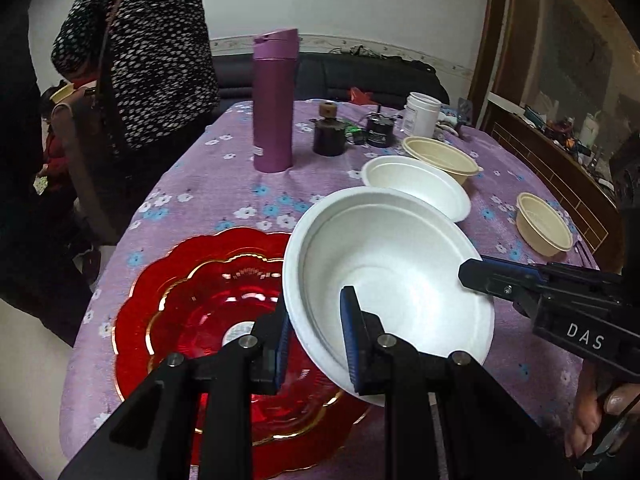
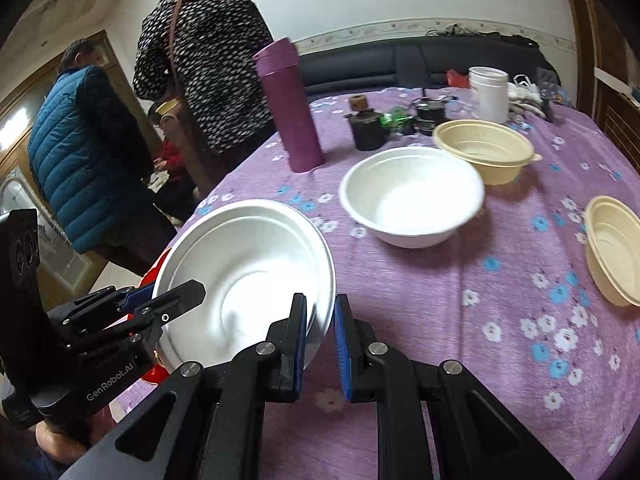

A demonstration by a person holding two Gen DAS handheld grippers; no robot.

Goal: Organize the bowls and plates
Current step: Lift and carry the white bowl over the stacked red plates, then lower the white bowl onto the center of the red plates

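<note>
- Two grippers pinch one white bowl [image 1: 384,280] between them: the left gripper [image 1: 314,344] clamps the near rim at lower centre of its own view, the right gripper [image 1: 480,276] bites the far rim from the right edge of that frame.
- In the right wrist view the same white bowl [image 2: 248,276] sits lower left, tilted, its open mouth turned up and toward the right of the frame, with the right gripper [image 2: 320,344] nipping its rim at bottom centre and the left gripper [image 2: 176,296] gripping from the left.
- The bowl is round, matte and ringed inside; it hangs above the table [image 1: 224,184], overlapping a glossy red scalloped plate [image 1: 200,304] with gold trim.
- A second white bowl [image 2: 412,196] stands upright at centre on the purple flowered cloth, and two cream bowls [image 2: 484,148] [image 2: 612,248] stand at upper right and right edge.
- A tall purple flask [image 2: 288,108] stands upright behind them, beside a white jar [image 2: 488,92].
- A person in a dotted dark top [image 2: 208,56] bends at the table's far left.
</note>
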